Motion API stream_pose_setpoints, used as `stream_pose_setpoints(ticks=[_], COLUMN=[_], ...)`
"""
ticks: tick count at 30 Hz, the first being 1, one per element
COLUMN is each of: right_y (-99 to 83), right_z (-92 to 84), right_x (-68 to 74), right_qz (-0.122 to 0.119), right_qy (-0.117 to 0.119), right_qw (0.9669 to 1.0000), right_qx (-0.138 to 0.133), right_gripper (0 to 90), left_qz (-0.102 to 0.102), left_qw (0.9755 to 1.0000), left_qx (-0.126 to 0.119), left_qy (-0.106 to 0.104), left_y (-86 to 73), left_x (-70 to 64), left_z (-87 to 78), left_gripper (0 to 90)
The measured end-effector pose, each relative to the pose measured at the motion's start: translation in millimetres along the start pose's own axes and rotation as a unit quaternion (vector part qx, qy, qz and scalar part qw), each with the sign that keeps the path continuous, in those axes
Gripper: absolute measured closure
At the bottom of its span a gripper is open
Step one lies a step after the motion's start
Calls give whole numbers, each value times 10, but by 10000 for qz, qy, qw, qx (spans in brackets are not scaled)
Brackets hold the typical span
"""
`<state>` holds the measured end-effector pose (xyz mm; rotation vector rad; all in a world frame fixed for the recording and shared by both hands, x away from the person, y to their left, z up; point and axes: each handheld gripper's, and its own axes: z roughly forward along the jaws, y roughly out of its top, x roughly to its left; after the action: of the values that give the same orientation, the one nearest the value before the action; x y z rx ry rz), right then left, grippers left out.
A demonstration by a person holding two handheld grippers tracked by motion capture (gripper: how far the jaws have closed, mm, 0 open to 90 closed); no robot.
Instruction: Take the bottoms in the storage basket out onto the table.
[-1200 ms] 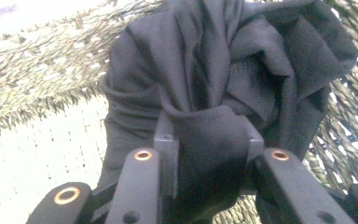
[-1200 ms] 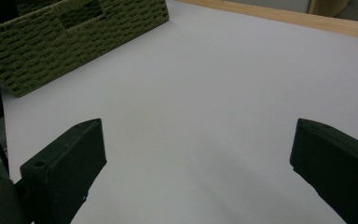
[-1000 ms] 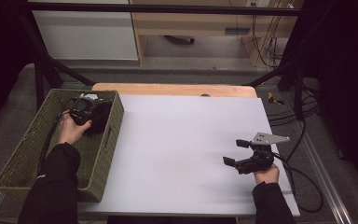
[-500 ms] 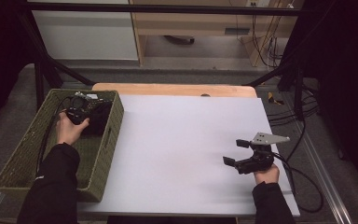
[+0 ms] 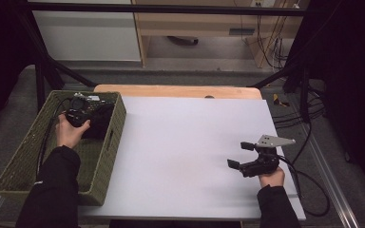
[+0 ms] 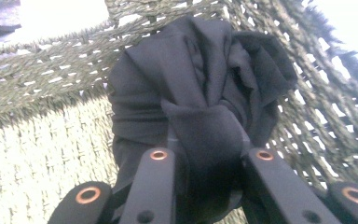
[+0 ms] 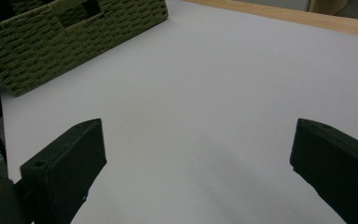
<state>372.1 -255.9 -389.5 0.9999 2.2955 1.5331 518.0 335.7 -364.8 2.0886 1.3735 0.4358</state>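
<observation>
- Currently, left gripper (image 6: 205, 156): jaws pinched on a fold of the black cloth (image 6: 200, 88); only a small bunch is caught.
- Black cloth: inside the green woven basket (image 5: 24, 156), at its far end, against the wall.
- Right gripper (image 5: 247, 155): jaws wide apart, empty, over the white table (image 5: 180, 142).
- Risk, judged: fold may slip free when lifted.
- Risk, judged: trailing fabric may snag the weave and drag the basket.

One woven basket (image 5: 105, 156), one black cloth bundle (image 6: 200, 88), two grippers, one white table (image 5: 185, 142).
</observation>
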Motion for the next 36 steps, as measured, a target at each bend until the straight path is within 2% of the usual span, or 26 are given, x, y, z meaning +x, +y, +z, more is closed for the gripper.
stream_pose_setpoints(ticks=[5,15,21,24,28,35,36], right_y=[0,-1,-3,-4,-4,-4,-3], right_z=[0,5,11,15,13,12,10], right_x=[3,4,6,8,6,5,4], right_qz=[5,1,7,16,18,1,-1], right_qy=[8,19,22,18,3,8,5], right_qw=[10000,10000,10000,10000,10000,10000,10000], right_qx=[-9,9,21,36,33,31,25], right_gripper=[39,39,39,39,40,39,40], left_qz=[-27,-112,-184,-215,-357,-417,-441], left_qw=[10000,9999,9996,9995,9985,9978,9973], left_qx=[32,-111,-202,-243,-410,-497,-574], left_qy=[54,51,-37,0,-115,-101,-118], left_y=[2,-5,-2,-7,-15,-22,-27], left_x=[-18,-6,-12,-10,32,51,59], left_z=[-12,-90,-136,-155,-224,-277,-298], left_gripper=[785,785,785,785,786,787,789])
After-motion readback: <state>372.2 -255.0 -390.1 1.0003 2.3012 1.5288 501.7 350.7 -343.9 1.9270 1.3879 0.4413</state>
